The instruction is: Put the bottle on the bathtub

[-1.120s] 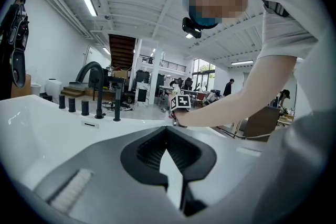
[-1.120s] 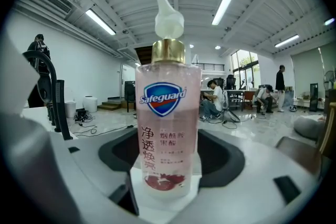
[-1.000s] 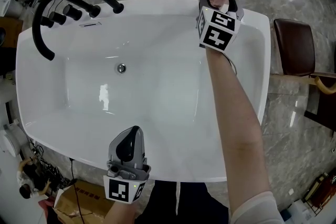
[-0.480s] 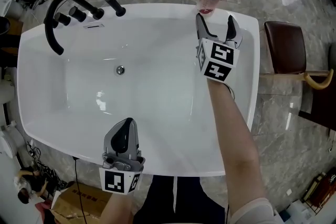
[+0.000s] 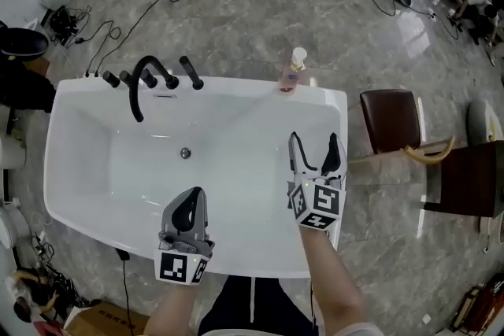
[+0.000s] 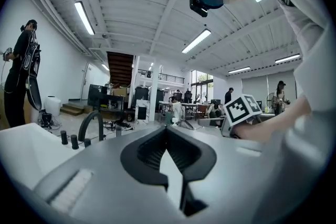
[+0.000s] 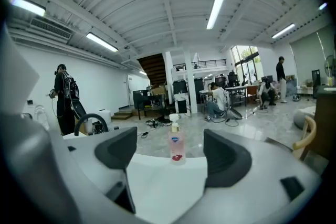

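Observation:
A pink pump bottle (image 5: 292, 73) (image 7: 176, 143) stands upright on the far rim of the white bathtub (image 5: 71, 102), right of the black faucet (image 5: 140, 80). My right gripper (image 5: 316, 151) (image 7: 176, 152) hangs open over the tub's right side, well short of the bottle, nothing between its fingers. My left gripper (image 5: 189, 211) (image 6: 167, 152) is shut and empty over the tub's near rim. The faucet (image 6: 89, 126) shows far left in the left gripper view.
A brown chair (image 5: 394, 120) stands right of the tub. Cables (image 5: 150, 8) trail over the marble floor behind it. A cardboard box (image 5: 94, 319) lies at the near left. People sit and stand in the hall (image 7: 215, 99) beyond.
My right gripper let go of the bottle on the far rim and drew back toward me, open. The view pulled up and back. My left gripper stayed put.

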